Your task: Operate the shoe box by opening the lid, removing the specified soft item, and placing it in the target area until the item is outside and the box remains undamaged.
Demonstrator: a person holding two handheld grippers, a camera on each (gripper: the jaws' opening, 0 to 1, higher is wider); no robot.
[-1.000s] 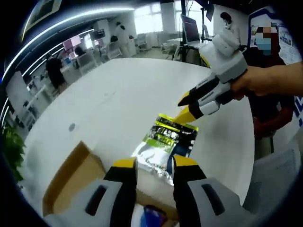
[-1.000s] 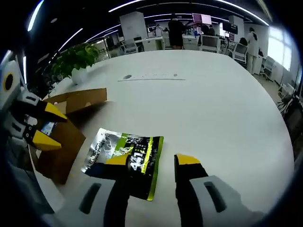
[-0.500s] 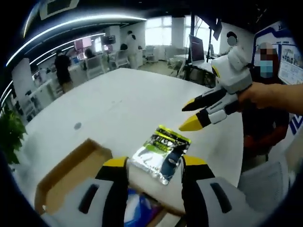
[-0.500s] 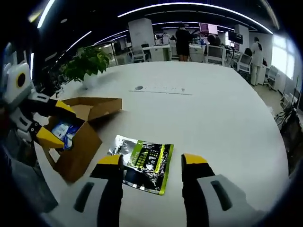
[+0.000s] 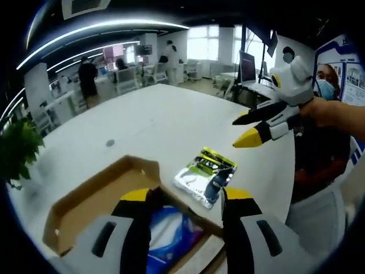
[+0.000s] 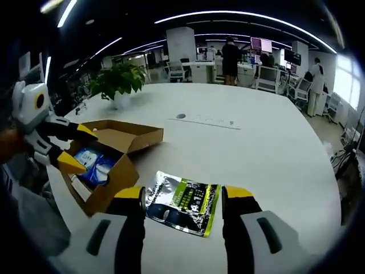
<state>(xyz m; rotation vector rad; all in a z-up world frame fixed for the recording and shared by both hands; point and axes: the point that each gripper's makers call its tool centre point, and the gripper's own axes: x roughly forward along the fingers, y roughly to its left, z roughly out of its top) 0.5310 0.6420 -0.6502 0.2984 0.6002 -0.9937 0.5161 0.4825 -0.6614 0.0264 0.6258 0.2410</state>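
- Your shoe box sits open on the white table, lid flap folded back on its far side, so the opening step looks done.
- The soft item, a silver-and-green pouch, lies flat on the table just right of the box, fully outside it; removal and placing look complete too (assuming that bare patch is the target area).
- Your right gripper hovers above the pouch with jaws spread wide, holding nothing.
- Your left gripper hangs over the box, jaws equally wide apart and empty; a blue packet lies inside below it.
- The box walls look uncrushed from here.
- What is left, I judge: back both grippers away without nudging the box.
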